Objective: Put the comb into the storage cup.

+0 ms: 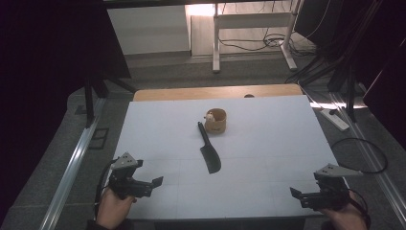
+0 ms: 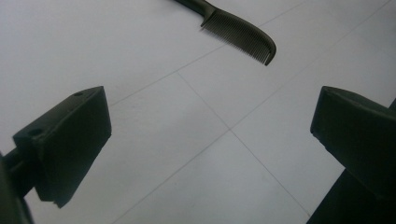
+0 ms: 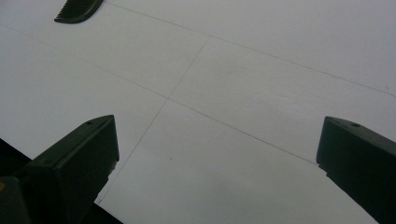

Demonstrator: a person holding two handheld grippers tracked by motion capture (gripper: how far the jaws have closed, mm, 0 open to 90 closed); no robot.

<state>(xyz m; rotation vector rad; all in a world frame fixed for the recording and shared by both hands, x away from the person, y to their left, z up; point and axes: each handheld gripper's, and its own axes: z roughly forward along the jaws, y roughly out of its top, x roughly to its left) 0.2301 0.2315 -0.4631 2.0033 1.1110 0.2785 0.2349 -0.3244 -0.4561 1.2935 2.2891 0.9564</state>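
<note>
1. Comb (image 1: 208, 152), black and long-handled, lay flat on the white surface (image 1: 268, 143), ahead of both hand-held grippers and roughly midway between them, well apart from each.
2. Just beyond the comb's handle end stood a small wooden cup (image 1: 216, 120) with something pale inside; what that was could not be made out from the high view.
3. The left hand-held gripper (image 1: 143, 184) sat at the near edge of the surface, released, its jaws spread wide with nothing between them. In the left gripper view the comb's toothed end (image 2: 240, 35) lay ahead and a little to the right of the jaws.
4. The right hand-held gripper (image 1: 301, 195) was likewise released and empty at the near edge, with the comb's tip (image 3: 77, 10) far off to its upper left in the right gripper view.
5. The step in hand looked like the very start: no reach had begun and nothing was grasped.
6. The next move probably called for one gripper to travel forward to the comb, line its jaws across the narrow handle, and close low against the surface, since the comb lay thin and flat.
</note>
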